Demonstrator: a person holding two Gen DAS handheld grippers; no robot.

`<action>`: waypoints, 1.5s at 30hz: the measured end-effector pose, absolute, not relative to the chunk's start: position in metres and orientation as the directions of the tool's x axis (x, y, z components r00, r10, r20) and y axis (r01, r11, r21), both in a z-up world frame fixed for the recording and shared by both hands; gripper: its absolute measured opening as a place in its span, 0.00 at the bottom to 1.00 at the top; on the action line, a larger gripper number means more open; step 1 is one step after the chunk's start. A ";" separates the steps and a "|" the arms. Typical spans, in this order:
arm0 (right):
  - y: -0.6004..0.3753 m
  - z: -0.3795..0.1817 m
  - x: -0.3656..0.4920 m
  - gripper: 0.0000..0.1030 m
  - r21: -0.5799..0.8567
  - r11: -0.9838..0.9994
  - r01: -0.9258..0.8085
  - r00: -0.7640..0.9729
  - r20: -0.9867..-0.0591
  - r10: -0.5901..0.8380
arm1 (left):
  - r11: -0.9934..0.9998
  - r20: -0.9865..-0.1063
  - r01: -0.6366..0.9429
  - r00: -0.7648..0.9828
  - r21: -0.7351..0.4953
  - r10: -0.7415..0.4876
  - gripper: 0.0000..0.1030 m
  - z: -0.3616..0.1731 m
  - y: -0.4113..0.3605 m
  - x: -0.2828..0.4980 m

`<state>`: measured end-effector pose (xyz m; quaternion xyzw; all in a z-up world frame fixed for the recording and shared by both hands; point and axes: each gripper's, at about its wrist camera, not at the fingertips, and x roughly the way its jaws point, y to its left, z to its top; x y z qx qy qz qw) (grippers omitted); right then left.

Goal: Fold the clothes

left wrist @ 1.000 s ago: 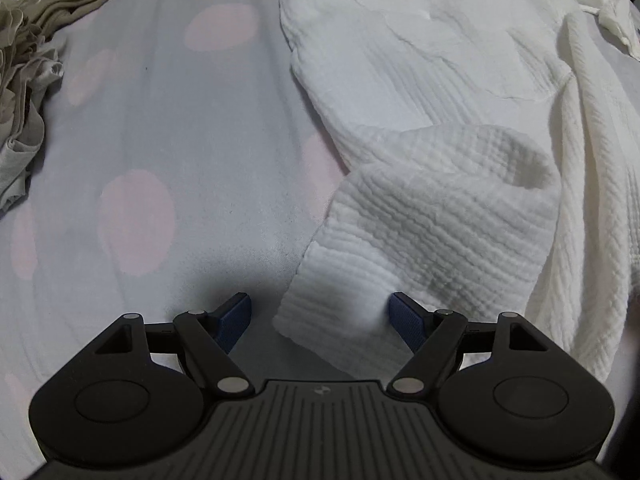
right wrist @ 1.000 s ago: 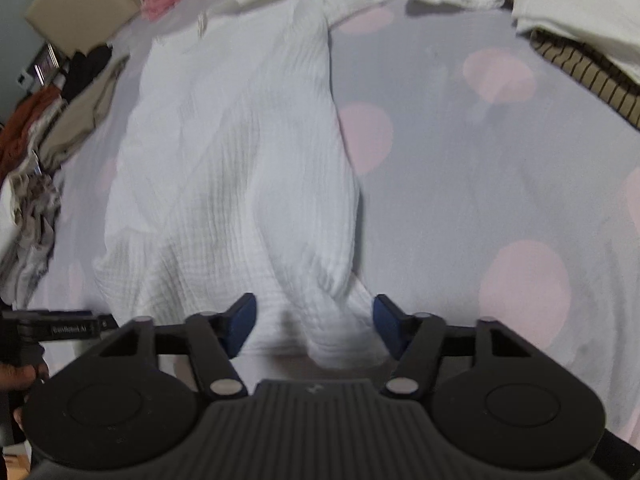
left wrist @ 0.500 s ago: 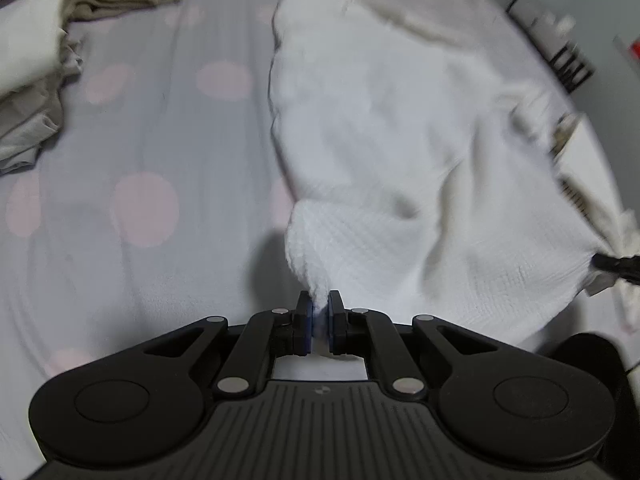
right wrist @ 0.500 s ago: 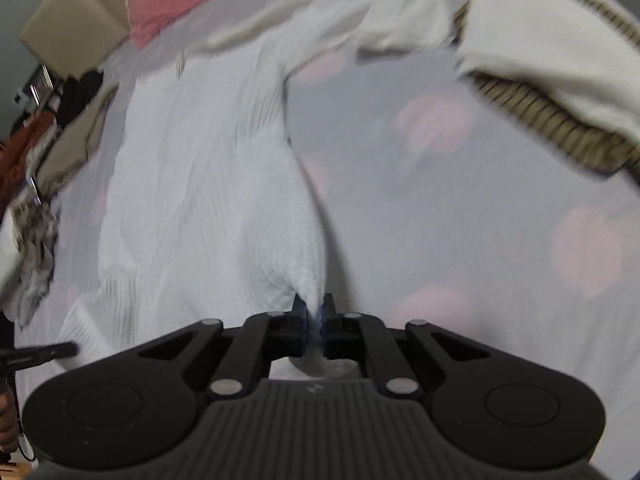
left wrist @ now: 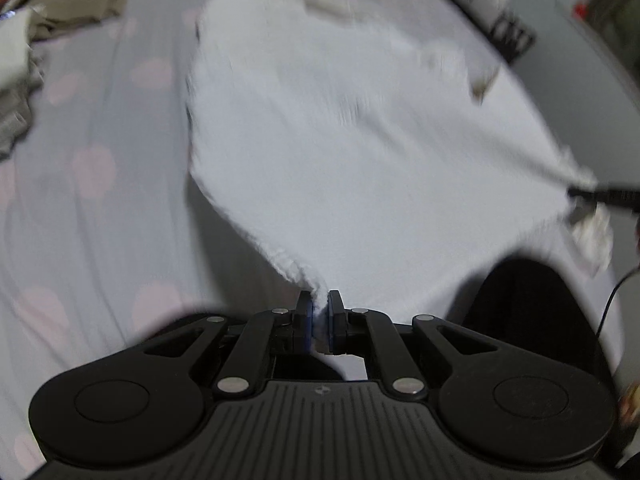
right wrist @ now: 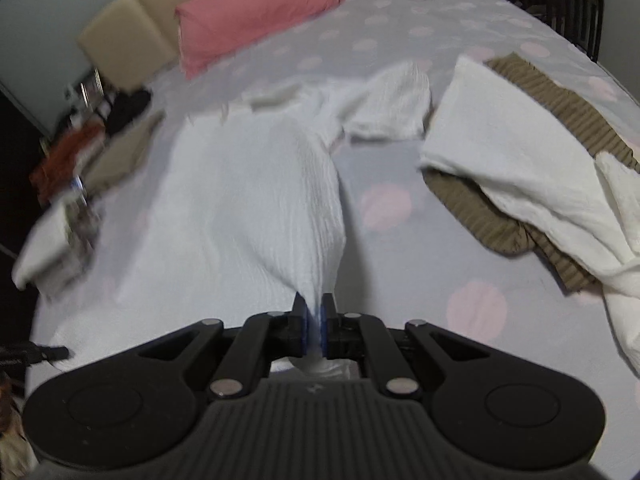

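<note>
A white crinkled garment (left wrist: 340, 140) lies spread over the dotted bedsheet (left wrist: 92, 208), its near edge lifted. My left gripper (left wrist: 319, 311) is shut on one bottom corner of it. The right gripper (right wrist: 314, 318) is shut on the other bottom corner, and the white garment (right wrist: 248, 208) stretches away from it toward the pillow. In the left wrist view the right gripper's tip (left wrist: 600, 194) shows at the far right, pinching the cloth. The left gripper's tip (right wrist: 36, 354) appears at the left edge of the right wrist view.
A pink pillow (right wrist: 256, 12) and beige headboard (right wrist: 132, 36) lie at the far end. A white and brown striped pile (right wrist: 532, 168) sits to the right. Crumpled clothes (left wrist: 20, 80) heap at the left. A dark rack (right wrist: 568, 4) stands beside the bed.
Both grippers went from open to shut on the garment's bottom corners, then rose and pulled back, lifting and stretching the near edge off the bed.
</note>
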<state>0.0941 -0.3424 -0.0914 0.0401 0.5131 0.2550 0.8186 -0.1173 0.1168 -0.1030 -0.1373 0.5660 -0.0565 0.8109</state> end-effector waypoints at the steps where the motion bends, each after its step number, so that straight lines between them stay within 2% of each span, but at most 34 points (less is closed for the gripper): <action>1: -0.342 -0.103 0.092 0.07 0.310 0.873 -0.378 0.333 -0.834 0.440 | 0.962 -0.915 -0.047 0.325 -0.269 -0.240 0.05 -0.111 0.107 -0.121; 5: -0.342 -0.150 0.090 0.07 0.220 0.891 -0.397 0.306 -0.884 0.354 | 0.993 -0.958 0.030 0.261 -0.117 -0.121 0.05 -0.130 0.072 -0.128; 11: -0.329 -0.205 0.091 0.07 0.123 0.877 -0.465 0.246 -0.933 0.261 | 0.988 -0.961 0.060 0.231 -0.142 -0.152 0.07 -0.125 0.067 -0.126; 13: -0.325 -0.212 0.090 0.13 0.095 0.873 -0.478 0.235 -0.944 0.231 | 0.985 -0.962 0.036 0.212 -0.170 -0.174 0.16 -0.124 0.074 -0.123; 14: -0.323 -0.212 0.089 0.24 0.072 0.875 -0.479 0.242 -0.947 0.210 | 0.981 -0.961 0.014 0.201 -0.193 -0.192 0.16 -0.124 0.079 -0.122; 15: -0.321 -0.209 0.089 0.40 0.048 0.877 -0.478 0.263 -0.945 0.195 | 0.977 -0.959 -0.008 0.191 -0.215 -0.210 0.18 -0.123 0.084 -0.121; 16: -0.321 -0.204 0.089 0.43 0.023 0.880 -0.474 0.297 -0.937 0.185 | 0.976 -0.957 -0.019 0.203 -0.216 -0.208 0.21 -0.118 0.088 -0.122; 18: -0.319 -0.193 0.090 0.43 -0.019 0.888 -0.459 0.363 -0.916 0.169 | 0.975 -0.952 -0.039 0.229 -0.217 -0.202 0.24 -0.108 0.098 -0.123; 20: -0.315 -0.178 0.093 0.43 -0.028 0.898 -0.439 0.421 -0.889 0.178 | 0.974 -0.947 -0.059 0.254 -0.218 -0.196 0.30 -0.098 0.107 -0.125; 22: -0.305 -0.164 0.095 0.43 -0.024 0.903 -0.430 0.468 -0.861 0.200 | 0.972 -0.941 -0.079 0.279 -0.219 -0.190 0.44 -0.088 0.116 -0.127; 25: -0.271 -0.147 0.092 0.44 0.017 0.883 -0.469 0.489 -0.828 0.275 | 0.968 -0.927 -0.143 0.344 -0.208 -0.148 0.45 -0.082 0.142 -0.120; 29: -0.201 -0.144 0.079 0.52 0.070 0.807 -0.586 0.446 -0.804 0.393 | 0.935 -0.901 -0.256 0.417 -0.245 -0.121 0.45 -0.088 0.180 -0.097; 31: -0.165 -0.148 0.069 0.52 0.092 0.765 -0.638 0.412 -0.798 0.440 | 0.911 -0.889 -0.318 0.446 -0.263 -0.101 0.45 -0.095 0.198 -0.083; 33: -0.134 -0.156 0.063 0.52 0.096 0.737 -0.669 0.391 -0.798 0.459 | 0.881 -0.878 -0.379 0.473 -0.283 -0.079 0.45 -0.102 0.216 -0.069; 39: -0.044 -0.179 0.049 0.52 0.091 0.663 -0.743 0.342 -0.800 0.493 | 0.856 -0.862 -0.416 0.503 -0.308 -0.066 0.45 -0.120 0.254 -0.027; 45: 0.035 -0.195 0.052 0.52 0.053 0.631 -0.774 0.366 -0.776 0.513 | 0.792 -0.859 -0.507 0.510 -0.341 -0.043 0.45 -0.144 0.300 -0.004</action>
